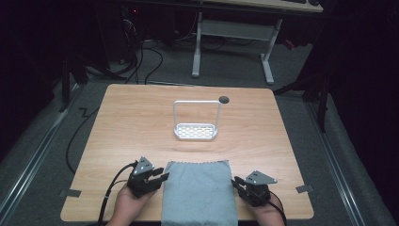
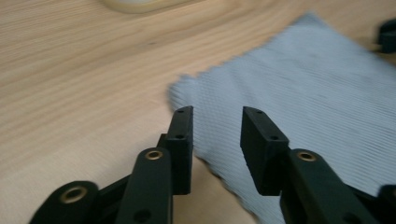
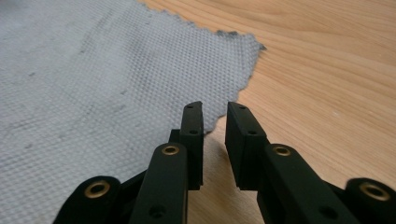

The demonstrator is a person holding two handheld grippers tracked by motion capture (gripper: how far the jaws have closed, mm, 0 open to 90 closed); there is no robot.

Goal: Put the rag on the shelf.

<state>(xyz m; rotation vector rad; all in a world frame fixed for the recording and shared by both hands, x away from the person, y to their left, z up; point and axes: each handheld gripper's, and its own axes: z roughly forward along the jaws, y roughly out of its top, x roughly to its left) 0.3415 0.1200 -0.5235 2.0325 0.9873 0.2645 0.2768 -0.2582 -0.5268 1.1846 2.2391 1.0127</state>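
Grey cloth (image 1: 199, 190) spread flat at bottom centre of the high view, near edge hanging over the front rim of the wooden table (image 1: 141, 122), far edge ragged. Left gripper (image 1: 160, 178) just beside the cloth's left edge near its upper left corner, jaws pointing right toward the fabric; right gripper (image 1: 236, 182) just beside the right edge near the upper right corner, jaws pointing left. In the left gripper view, left gripper (image 2: 215, 135) with jaws spread, a clear gap between them, nothing pinched; cloth (image 2: 299, 107) filling the right and centre of the frame, its corner at mid-frame just above the jaw tips, its edge running down behind and between the jaws. Contact with the fabric impossible to tell. In the right gripper view, right gripper (image 3: 215, 126) with jaws parted by a narrow gap, holding nothing; cloth (image 3: 102, 93) across the left and upper part of the frame, its frayed corner at upper right of centre, edge passing just beyond the left jaw tip, bare wood under the right jaw. Left hand (image 1: 126, 202) rising from the bottom edge at lower left of the high view, wrapped around the gripper body, cable (image 1: 107, 197) trailing down beside it. Right hand (image 1: 267, 215) at lower right, mostly hidden behind its gripper. White wire rack (image 1: 196, 123) with a perforated base at centre, well apart from the cloth; small dark round hole (image 1: 224, 100) in the tabletop just to its upper right.
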